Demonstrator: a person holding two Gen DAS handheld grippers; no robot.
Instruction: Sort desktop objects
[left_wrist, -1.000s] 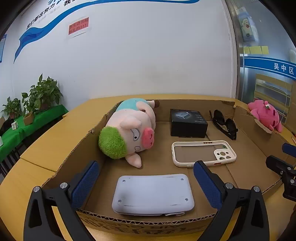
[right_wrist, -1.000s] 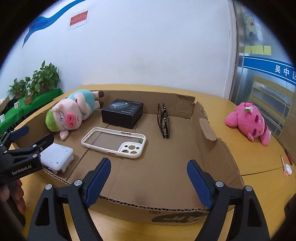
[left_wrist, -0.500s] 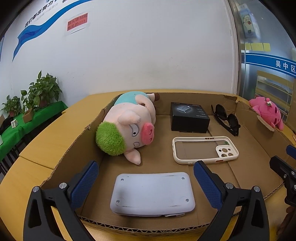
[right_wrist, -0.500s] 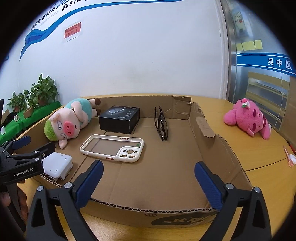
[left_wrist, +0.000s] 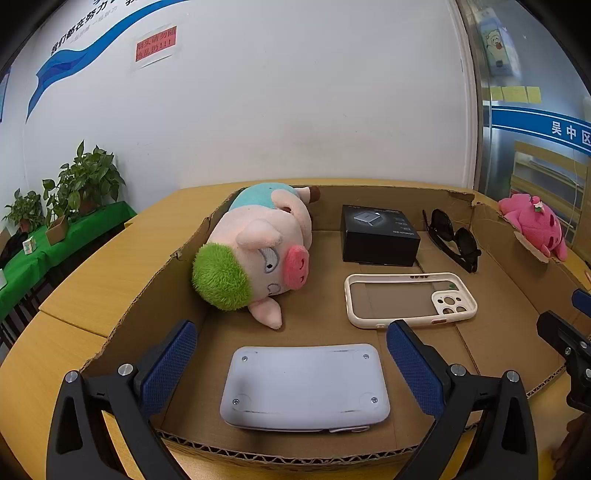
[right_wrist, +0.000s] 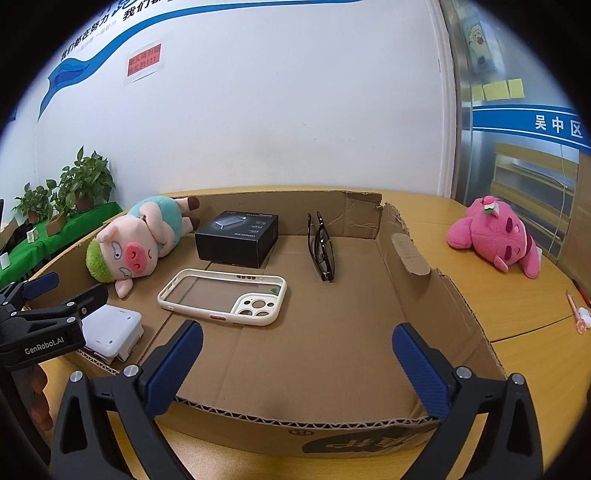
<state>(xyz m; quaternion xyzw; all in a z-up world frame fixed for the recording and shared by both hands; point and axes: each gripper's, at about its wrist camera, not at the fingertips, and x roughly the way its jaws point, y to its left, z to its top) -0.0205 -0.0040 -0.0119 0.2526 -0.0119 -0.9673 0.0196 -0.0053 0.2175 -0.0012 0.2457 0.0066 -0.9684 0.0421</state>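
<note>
A shallow cardboard tray (left_wrist: 162, 280) (right_wrist: 439, 295) holds a pig plush with green hair (left_wrist: 258, 251) (right_wrist: 136, 240), a black box (left_wrist: 378, 234) (right_wrist: 238, 236), black sunglasses (left_wrist: 452, 240) (right_wrist: 323, 245), a cream phone case (left_wrist: 410, 299) (right_wrist: 225, 295) and a white flat device (left_wrist: 306, 386) (right_wrist: 110, 332). My left gripper (left_wrist: 291, 365) is open and empty, its fingers either side of the white device at the tray's near edge. My right gripper (right_wrist: 297, 363) is open and empty over the tray's bare near right part.
A pink plush (left_wrist: 532, 225) (right_wrist: 496, 236) lies on the wooden table (right_wrist: 535, 354) outside the tray, to the right. A pink pen (right_wrist: 576, 310) lies at the table's right edge. Potted plants (left_wrist: 74, 184) stand on a green bench at far left.
Both grippers have tilted up and drawn back slightly, so the tray contents sit lower in view. Both stay open. Nothing in the tray has moved.
</note>
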